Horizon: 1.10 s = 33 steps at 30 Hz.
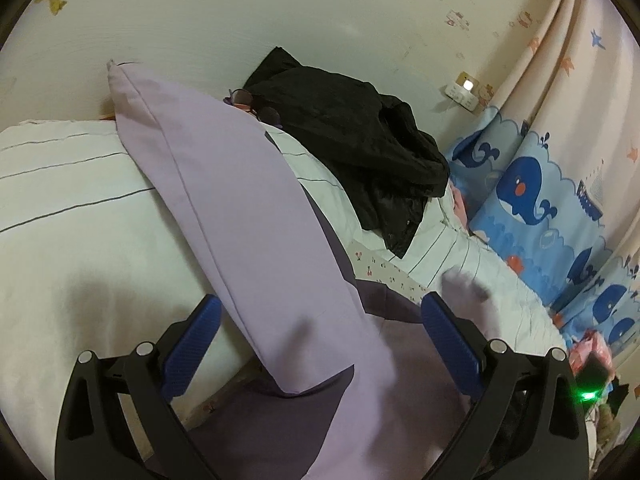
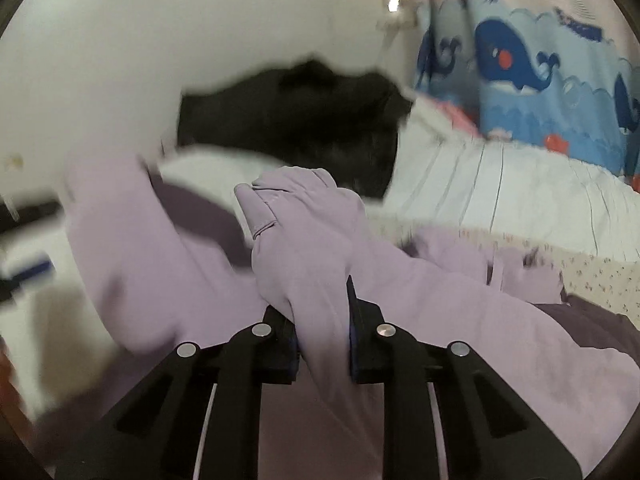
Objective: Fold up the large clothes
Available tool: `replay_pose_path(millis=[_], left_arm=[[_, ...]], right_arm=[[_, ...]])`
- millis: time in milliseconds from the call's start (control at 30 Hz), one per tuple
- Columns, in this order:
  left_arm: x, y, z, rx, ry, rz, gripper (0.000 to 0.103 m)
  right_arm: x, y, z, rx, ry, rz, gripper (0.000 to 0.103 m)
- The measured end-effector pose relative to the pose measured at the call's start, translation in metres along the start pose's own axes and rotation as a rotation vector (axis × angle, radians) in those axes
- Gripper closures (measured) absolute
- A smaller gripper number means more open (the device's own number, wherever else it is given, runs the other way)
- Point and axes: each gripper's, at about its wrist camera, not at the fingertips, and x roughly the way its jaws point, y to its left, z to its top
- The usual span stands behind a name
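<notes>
Lilac garment (image 1: 256, 216): a large light-purple piece with darker purple panels, lying on the bed; in the left wrist view it runs as a long folded band from the upper left down to the lower middle of the frame.
Left tongs (image 1: 320, 344): released; the two blue pads stand wide apart at the bottom of the frame, the lilac garment passes between them, and the pads do not press on it.
Right tongs (image 2: 322, 340): clenched on a bunched fold of the lilac garment at the lower middle of the right wrist view; the gathered cloth rises above the pads toward the centre of the frame.
Bed (image 1: 68, 208): covered with a white cover with thin dark stripes; it fills the left and middle of the left wrist view.
Black garment (image 1: 352, 152): crumpled in a heap on the bed by the wall, in the upper middle of the frame, apart from both tongs.
Curtain (image 1: 532, 200): at the right edge, pale pink above and blue below, with dark blue whales printed.
Wall socket (image 1: 464, 92): on the wall at upper right, with a small light glowing.
Writing: no brand, label or words can be read in either view; the right wrist view is blurred.
</notes>
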Motion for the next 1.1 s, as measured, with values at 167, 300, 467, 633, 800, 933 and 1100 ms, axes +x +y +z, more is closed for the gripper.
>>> replay_pose_path(millis=[167,300,467,633,800,933,1100], left_arm=[[0.002,0.000,-0.002,0.003,0.007,0.003,0.007],[0.004,-0.003,-0.004,0.022,0.019,0.002,0.007],[0.007,-0.011,-0.006,0.059,0.027,-0.011,0.007],[0.005,-0.042,-0.023,0.152,0.010,-0.125,0.007],[0.048,-0.102,-0.066,0.362,0.111,-0.225,0.007],[0.111,-0.103,-0.105,0.458,0.357,-0.014,0.007],[0.125,-0.084,-0.100,0.354,0.444,-0.052,0.007]], right_arm=[[0.064,0.038,-0.033,-0.107,0.236,0.081,0.073],[0.076,0.038,-0.043,-0.139,0.330,0.089,0.035],[-0.011,-0.009,-0.017,-0.057,0.158,0.120,0.016],[-0.106,-0.116,-0.024,0.095,-0.015,-0.144,0.007],[-0.101,-0.236,-0.084,0.460,0.170,-0.249,0.007],[-0.081,-0.242,-0.109,0.397,0.284,-0.308,0.007],[-0.100,-0.234,-0.095,0.465,0.299,-0.325,0.007]])
